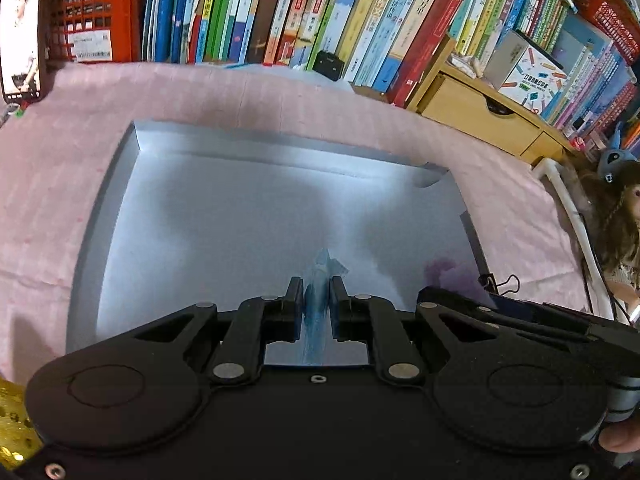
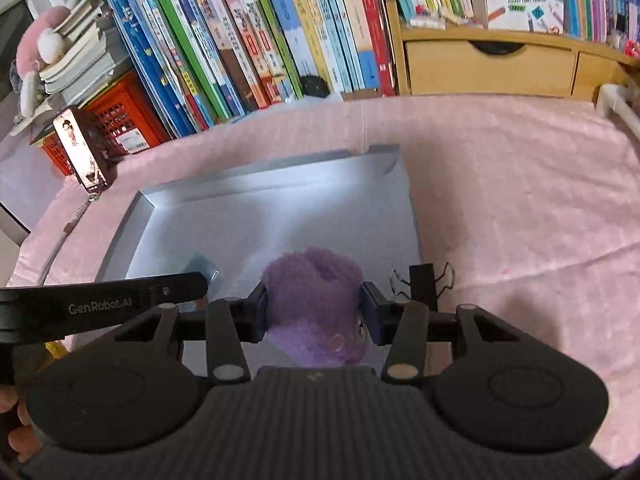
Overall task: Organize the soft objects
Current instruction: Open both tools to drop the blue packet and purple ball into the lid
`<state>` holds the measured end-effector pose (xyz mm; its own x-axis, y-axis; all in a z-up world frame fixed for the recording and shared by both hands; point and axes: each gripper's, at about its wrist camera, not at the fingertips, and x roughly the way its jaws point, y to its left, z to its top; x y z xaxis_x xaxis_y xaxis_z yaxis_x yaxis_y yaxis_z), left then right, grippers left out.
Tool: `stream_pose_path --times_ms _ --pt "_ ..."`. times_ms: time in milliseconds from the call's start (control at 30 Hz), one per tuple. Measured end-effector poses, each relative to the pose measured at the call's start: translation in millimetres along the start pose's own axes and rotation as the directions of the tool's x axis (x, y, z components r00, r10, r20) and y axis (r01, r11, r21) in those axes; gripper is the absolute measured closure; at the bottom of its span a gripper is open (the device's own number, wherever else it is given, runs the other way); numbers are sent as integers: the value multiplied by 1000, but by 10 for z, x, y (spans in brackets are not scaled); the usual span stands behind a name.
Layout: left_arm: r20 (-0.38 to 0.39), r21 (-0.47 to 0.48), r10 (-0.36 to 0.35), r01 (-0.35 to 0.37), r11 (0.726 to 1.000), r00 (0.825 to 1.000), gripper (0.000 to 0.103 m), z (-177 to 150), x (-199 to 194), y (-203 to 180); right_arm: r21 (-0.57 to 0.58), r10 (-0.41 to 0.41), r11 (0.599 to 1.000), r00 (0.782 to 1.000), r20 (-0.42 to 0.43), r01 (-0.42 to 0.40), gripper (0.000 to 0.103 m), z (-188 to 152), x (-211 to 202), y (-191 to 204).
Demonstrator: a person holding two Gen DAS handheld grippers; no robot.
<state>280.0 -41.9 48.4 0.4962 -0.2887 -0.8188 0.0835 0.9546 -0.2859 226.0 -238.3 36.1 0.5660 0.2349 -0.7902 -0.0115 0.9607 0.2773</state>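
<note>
So the main thing here is a shallow silver tray (image 1: 120,184) sitting on a pink cloth (image 1: 80,128) that covers the whole surface. The tray has low raised walls along the far and left sides, with a notched corner at the far right. Its floor is basically bare, so there's loads of room in there, and the cloth to the right of it is wide open too.

Around the edges it gets tight. A packed row of books (image 1: 280,12) runs right along the back, a red crate (image 1: 96,20) sits at the far left with a phone (image 1: 22,34) propped up beside it, and a small wooden drawer unit (image 2: 488,68) is at the far right. A black binder clip (image 2: 422,284) sits at the tray's near right edge.

Left gripper (image 1: 316,300) hangs over the near part of the tray, jaws pinched nearly together on a thin blue soft thing (image 1: 320,276), maybe a strip of cloth or wrapped plastic, hard to say. It pokes out past the fingertips.

Right gripper (image 2: 314,312) is right next to it, also over the near end of the tray, jaws partly apart and squeezing a purple plush toy (image 2: 312,280) from both sides. The fluff bulges out above the pads.
</note>
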Motion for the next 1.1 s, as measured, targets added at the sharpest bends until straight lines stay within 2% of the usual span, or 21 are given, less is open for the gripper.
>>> stream_pose_path --times_ms 367,433,500,567,733,800,1033,1100 --pt "-13 15 2 -2 1000 1000 88 -69 83 -5 19 10 1000 1000 -15 -10 47 -6 63 -47" --pt "-4 28 4 -4 1000 1000 82 -82 50 -16 25 13 1000 1000 -9 -13 35 -5 47 -52" --pt "9 41 8 -8 999 1000 68 -93 -1 -31 28 22 999 1000 -1 -22 30 -8 17 -55" --pt "27 53 13 -15 999 1000 61 -105 -69 -47 29 25 999 1000 12 -26 28 -11 -28 -62" --pt "85 94 21 -29 995 996 50 -154 -308 -89 28 45 999 998 54 -46 24 -18 -198 -52" --pt "105 114 23 -35 993 994 47 -186 -407 -116 15 37 999 996 81 -38 19 -30 -288 -44" --pt "169 160 -20 -7 987 985 37 -372 -771 -162 -25 29 999 984 174 -25 16 -103 -630 -12" --pt "192 177 -34 0 984 981 31 -445 -877 -180 -44 27 999 979 202 -19 16 -148 -739 9"
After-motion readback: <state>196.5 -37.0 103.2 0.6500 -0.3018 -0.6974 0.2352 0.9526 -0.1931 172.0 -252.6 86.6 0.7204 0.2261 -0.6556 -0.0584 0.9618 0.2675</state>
